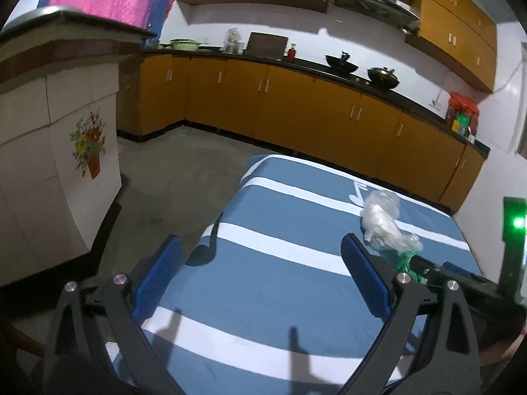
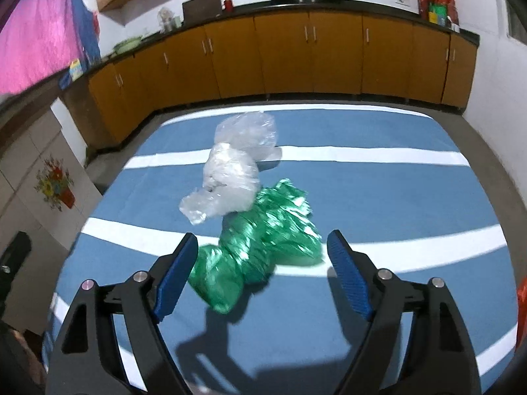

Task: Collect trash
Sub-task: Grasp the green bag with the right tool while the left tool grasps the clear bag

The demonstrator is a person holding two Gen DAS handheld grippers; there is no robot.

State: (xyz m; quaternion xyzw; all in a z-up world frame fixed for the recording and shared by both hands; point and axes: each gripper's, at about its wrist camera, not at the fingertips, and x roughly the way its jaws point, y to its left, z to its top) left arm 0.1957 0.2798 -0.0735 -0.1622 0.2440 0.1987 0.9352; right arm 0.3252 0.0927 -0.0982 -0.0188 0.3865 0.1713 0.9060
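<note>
A crumpled green plastic bag [image 2: 263, 247] lies on the blue cloth with white stripes [image 2: 395, 197] that covers the table. A clear plastic bag [image 2: 234, 177] rests against its far side. My right gripper [image 2: 262, 235] is open, with the near part of the green bag between its blue pads [image 2: 349, 273]; the left pad is right beside the bag and the right pad stands apart from it. My left gripper [image 1: 260, 240] is open over bare cloth [image 1: 280, 289] with nothing between its fingers. In its view the clear bag [image 1: 382, 217] and green bag [image 1: 403, 261] lie beyond its right finger.
A tiled counter with a flower picture [image 1: 89, 144] stands left of the table across a strip of grey floor [image 1: 158, 177]. Orange cabinets [image 2: 296, 56] under a dark worktop with pans [image 1: 342, 64] line the far wall.
</note>
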